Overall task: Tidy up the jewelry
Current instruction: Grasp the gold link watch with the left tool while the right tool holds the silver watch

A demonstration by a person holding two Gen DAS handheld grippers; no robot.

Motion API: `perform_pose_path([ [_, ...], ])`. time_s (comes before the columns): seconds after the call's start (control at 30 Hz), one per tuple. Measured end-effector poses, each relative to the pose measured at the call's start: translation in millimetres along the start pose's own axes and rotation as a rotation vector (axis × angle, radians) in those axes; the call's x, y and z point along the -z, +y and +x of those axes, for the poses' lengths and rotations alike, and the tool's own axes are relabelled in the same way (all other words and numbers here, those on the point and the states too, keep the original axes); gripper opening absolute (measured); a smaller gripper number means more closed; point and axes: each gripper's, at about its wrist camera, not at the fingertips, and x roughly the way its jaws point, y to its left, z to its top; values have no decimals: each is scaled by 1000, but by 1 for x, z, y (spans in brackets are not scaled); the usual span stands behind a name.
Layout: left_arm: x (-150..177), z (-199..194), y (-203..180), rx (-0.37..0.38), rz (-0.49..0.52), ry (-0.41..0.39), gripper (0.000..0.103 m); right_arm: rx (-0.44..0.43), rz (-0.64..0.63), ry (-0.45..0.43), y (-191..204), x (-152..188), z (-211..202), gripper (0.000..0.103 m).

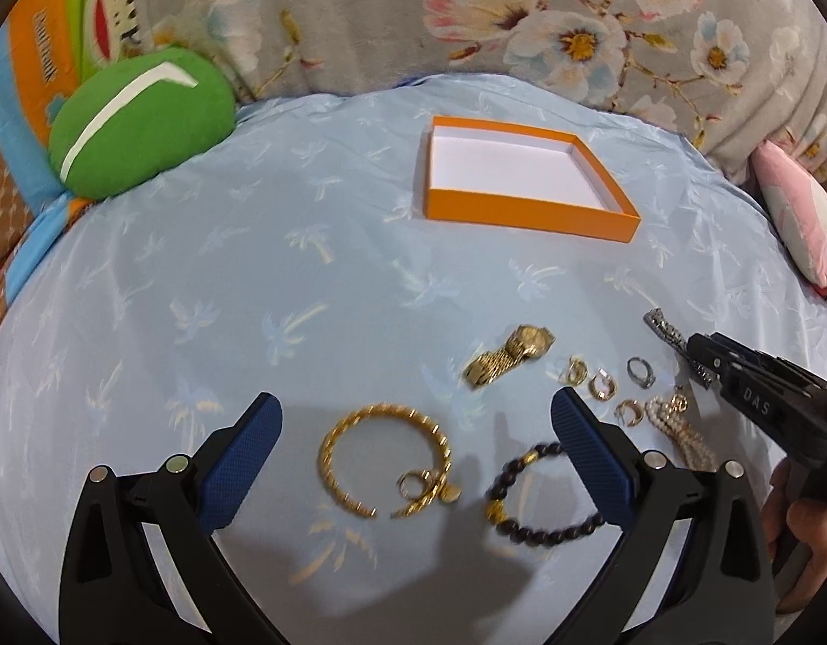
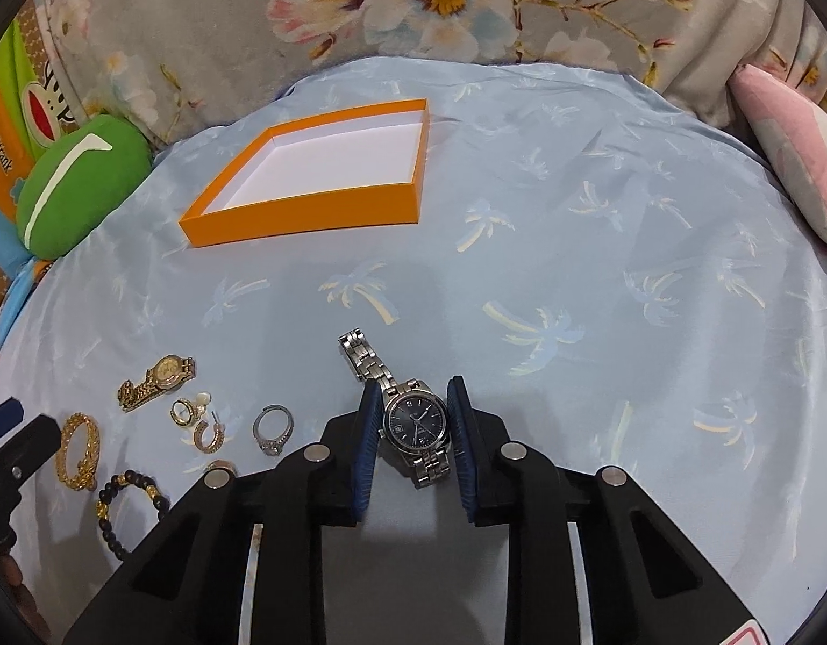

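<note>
Through my left wrist camera, the left gripper (image 1: pixel 416 424) hangs with its jaws spread wide and nothing between them, above the pale blue palm-print cloth (image 1: pixel 225 279). Under the gap lies the twisted gold bangle (image 1: pixel 384 459), and just right of it the dark bead bracelet (image 1: pixel 542 494), partly behind my right-hand finger. Farther out I see the gold watch (image 1: pixel 507 357), small gold hoop earrings (image 1: pixel 601 384), a silver ring (image 1: pixel 640 372) and a pearl strand (image 1: pixel 679 432). The orange box (image 1: pixel 526 209), white inside, sits open near the far side of the cloth, well apart from the jewelry.

Through my right wrist camera, the right gripper (image 2: pixel 413 427) has its blue pads pressed on both sides of the silver watch (image 2: pixel 415 422), dark dial facing up, its band sticking out ahead and behind. The remaining pieces lie to the left, the orange box (image 2: pixel 306 209) beyond them, a green cushion (image 2: pixel 75 188) at the cloth's edge
</note>
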Motion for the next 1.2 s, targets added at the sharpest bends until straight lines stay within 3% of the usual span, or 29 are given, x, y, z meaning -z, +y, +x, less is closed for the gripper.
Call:
perform_pose_path([
  [0.23, -20, 40, -28, -1, 122, 36, 96, -24, 34, 22, -7, 4, 2, 23],
  [0.43, -14, 67, -32, 33, 126, 114, 73, -38, 37, 32, -7, 4, 4, 24],
  [0.53, -13, 68, -34, 40, 122, 103, 70, -45, 37, 34, -7, 3, 5, 23],
  [0.7, -13, 67, -42, 62, 142, 89, 54, -49, 34, 39, -6, 2, 7, 24],
  [0.97, -13, 62, -45, 118, 126, 85, 16, -50, 26, 37, -4, 1, 5, 24],
  [1.03, -13, 61, -43, 141, 112, 91, 11, -51, 28, 30, -4, 1, 4, 23],
  [1.2, -13, 49, -42, 163, 99, 68, 11, -63, 32, 3, -3, 2, -8, 23],
])
